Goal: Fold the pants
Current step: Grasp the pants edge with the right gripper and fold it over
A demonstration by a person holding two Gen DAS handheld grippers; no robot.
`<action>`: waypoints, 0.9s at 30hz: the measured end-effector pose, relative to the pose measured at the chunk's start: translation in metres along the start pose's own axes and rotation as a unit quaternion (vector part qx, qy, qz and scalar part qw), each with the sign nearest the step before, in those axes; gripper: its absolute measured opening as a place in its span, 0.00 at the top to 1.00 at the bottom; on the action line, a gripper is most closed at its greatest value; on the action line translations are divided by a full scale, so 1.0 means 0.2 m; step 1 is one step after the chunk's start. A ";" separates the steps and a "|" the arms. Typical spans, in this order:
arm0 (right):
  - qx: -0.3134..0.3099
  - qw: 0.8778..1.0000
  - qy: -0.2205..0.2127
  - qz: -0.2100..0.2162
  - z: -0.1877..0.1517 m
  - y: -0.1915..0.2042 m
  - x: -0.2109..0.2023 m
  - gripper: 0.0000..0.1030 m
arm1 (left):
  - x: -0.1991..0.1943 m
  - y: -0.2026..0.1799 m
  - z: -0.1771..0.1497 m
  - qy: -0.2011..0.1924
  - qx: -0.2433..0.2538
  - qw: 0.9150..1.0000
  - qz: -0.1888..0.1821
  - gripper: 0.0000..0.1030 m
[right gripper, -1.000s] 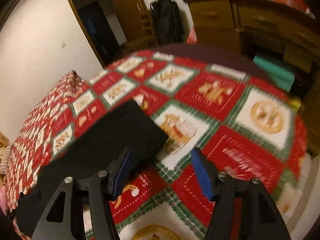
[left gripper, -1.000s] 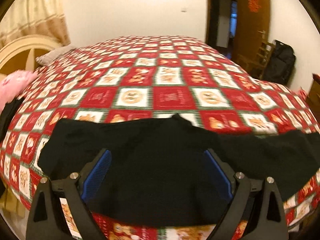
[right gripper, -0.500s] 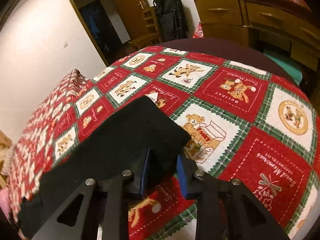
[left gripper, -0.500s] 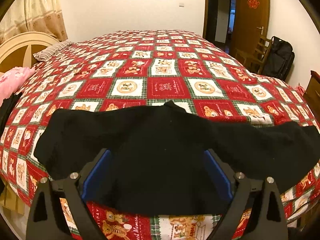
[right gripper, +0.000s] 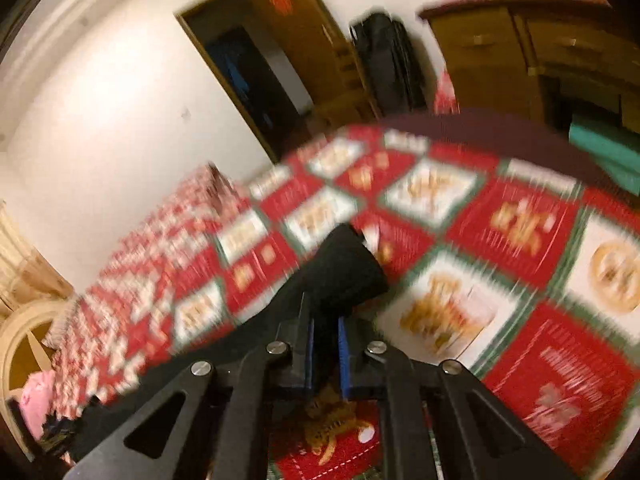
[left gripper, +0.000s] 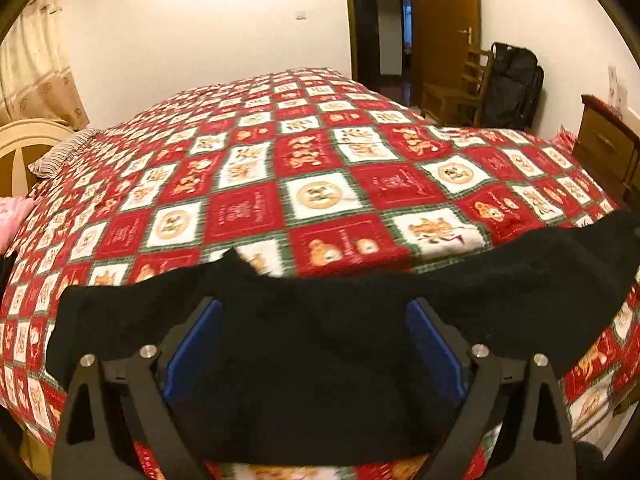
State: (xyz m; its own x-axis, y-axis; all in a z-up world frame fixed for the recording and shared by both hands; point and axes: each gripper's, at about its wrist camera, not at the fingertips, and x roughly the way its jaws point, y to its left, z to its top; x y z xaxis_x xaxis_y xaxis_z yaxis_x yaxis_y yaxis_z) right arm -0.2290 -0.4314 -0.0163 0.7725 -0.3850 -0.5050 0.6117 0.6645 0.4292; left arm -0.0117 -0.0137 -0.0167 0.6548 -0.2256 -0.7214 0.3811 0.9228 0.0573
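Observation:
The black pants lie stretched across the near edge of the bed. My left gripper is open, its blue pads wide apart over the waist part of the pants. In the right wrist view my right gripper is shut on the leg end of the pants and holds that end lifted off the quilt. The right wrist view is blurred.
The bed carries a red, white and green patchwork quilt. A headboard and a striped pillow are at the left. A wooden chair, a black bag and a wooden dresser stand by the right wall.
My right gripper has closed on the leg end of the pants and raised it. My left gripper has stayed open over the waist, with the view shifted a little.

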 end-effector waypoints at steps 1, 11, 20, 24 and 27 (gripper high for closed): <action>-0.007 1.000 -0.004 -0.003 0.00 0.00 -0.02 0.91 | 0.01 -0.01 0.01 0.003 -0.003 1.000 -0.006 0.07; 0.010 0.998 0.054 -0.044 -0.13 -0.11 0.12 0.91 | 0.27 -0.30 -0.01 0.058 0.071 0.996 0.021 0.05; -0.058 0.998 0.005 0.013 -0.04 0.23 -0.04 0.91 | 0.19 0.12 0.07 0.036 -0.074 0.996 0.021 0.06; -0.179 0.982 -0.015 0.063 -0.10 0.70 -0.14 0.91 | 0.09 0.24 0.05 0.018 -0.089 0.996 0.028 0.06; -0.266 0.958 -0.003 0.107 -0.30 1.04 -0.14 0.91 | 0.04 0.32 0.02 0.009 -0.108 0.994 0.021 0.06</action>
State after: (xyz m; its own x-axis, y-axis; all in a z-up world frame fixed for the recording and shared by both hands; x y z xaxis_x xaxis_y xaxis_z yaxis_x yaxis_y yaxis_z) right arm -0.1327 -0.2441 0.0431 0.8722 -0.2059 -0.4436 0.2672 0.9603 0.0796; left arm 0.0203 0.0421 -0.0169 0.6546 -0.1810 -0.7340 0.2029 0.9774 -0.0601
